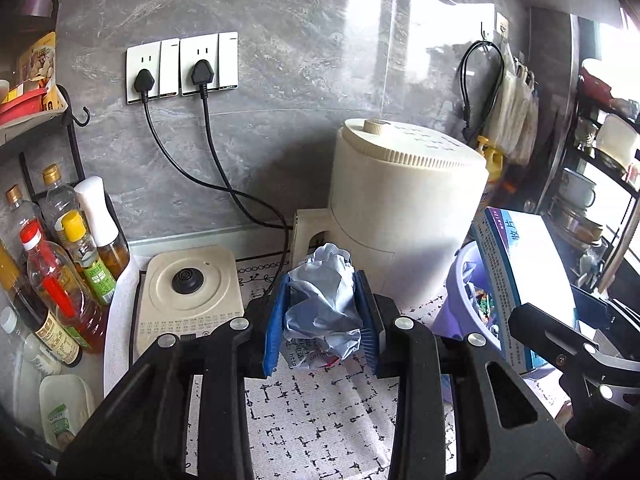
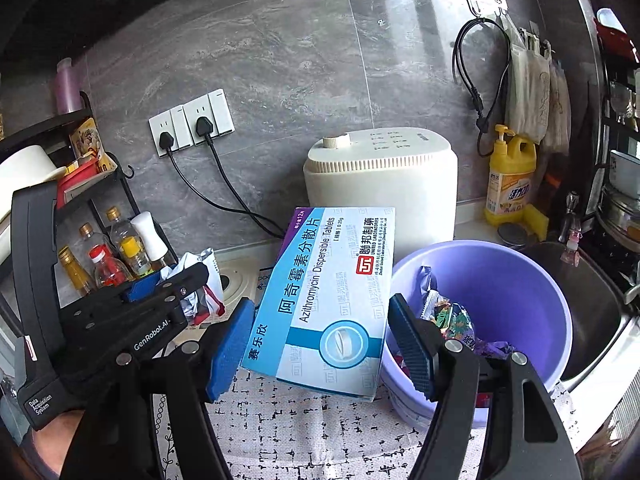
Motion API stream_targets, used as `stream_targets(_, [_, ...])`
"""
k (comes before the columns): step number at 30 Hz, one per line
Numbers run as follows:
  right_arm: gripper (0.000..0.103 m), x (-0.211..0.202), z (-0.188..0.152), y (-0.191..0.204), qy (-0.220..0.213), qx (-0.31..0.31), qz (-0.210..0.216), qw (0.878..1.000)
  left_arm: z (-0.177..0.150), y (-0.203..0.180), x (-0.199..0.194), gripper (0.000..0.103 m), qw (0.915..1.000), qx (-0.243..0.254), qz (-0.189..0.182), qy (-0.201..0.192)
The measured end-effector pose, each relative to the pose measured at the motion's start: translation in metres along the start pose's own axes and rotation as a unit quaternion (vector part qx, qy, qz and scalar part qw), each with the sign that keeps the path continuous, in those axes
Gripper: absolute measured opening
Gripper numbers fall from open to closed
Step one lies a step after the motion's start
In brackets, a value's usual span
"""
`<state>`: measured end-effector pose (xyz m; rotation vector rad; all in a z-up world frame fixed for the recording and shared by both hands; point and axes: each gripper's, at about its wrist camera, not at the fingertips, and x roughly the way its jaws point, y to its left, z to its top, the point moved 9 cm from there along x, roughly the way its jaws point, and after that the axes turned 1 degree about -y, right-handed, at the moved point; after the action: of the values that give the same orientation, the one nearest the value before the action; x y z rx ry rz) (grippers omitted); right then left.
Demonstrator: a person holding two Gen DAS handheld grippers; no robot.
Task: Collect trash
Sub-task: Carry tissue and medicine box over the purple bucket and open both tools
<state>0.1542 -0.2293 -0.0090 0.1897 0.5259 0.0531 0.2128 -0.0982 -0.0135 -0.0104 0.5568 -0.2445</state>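
Observation:
My left gripper (image 1: 322, 316) is shut on a crumpled pale-blue wrapper (image 1: 324, 308), held above the patterned mat (image 1: 320, 420). In the right wrist view that same left gripper (image 2: 176, 292) shows at the left, the crumpled wrapper (image 2: 200, 264) sticking out of it. My right gripper (image 2: 320, 340) is shut on a white-and-blue tablet box (image 2: 324, 300), lifted clear of the mat (image 2: 320, 440) and just left of a purple bucket (image 2: 520, 280). Several candy wrappers (image 2: 452, 320) lie in the bucket. The box (image 1: 516, 264) and bucket (image 1: 460, 280) also appear at the right of the left wrist view.
A cream round appliance (image 2: 384, 184) stands behind the bucket against the grey wall. A cream base unit (image 1: 184, 296) sits at left, beside a rack of oil and sauce bottles (image 1: 60, 264). Two plugged cords (image 1: 208, 152) run down the wall. A sink (image 2: 588, 312) and yellow detergent bottle (image 2: 510, 176) lie right.

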Motion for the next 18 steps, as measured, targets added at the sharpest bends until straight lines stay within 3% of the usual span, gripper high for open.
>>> stream_targets(16, [0.069, -0.008, 0.01, -0.091, -0.008, 0.053, -0.075, 0.996, 0.018, -0.088, 0.033, 0.032, 0.9959, 0.036, -0.083, 0.0])
stream_targets(17, [0.071, -0.008, 0.01, -0.097, -0.008, 0.058, -0.079, 0.995, 0.019, -0.092, 0.034, 0.032, 0.9955, 0.038, -0.086, -0.001])
stream_targets(18, [0.082, -0.009, 0.01, -0.103, -0.009, 0.062, -0.085, 0.994, 0.02, -0.096, 0.035, 0.032, 0.9952, 0.039, -0.09, -0.001])
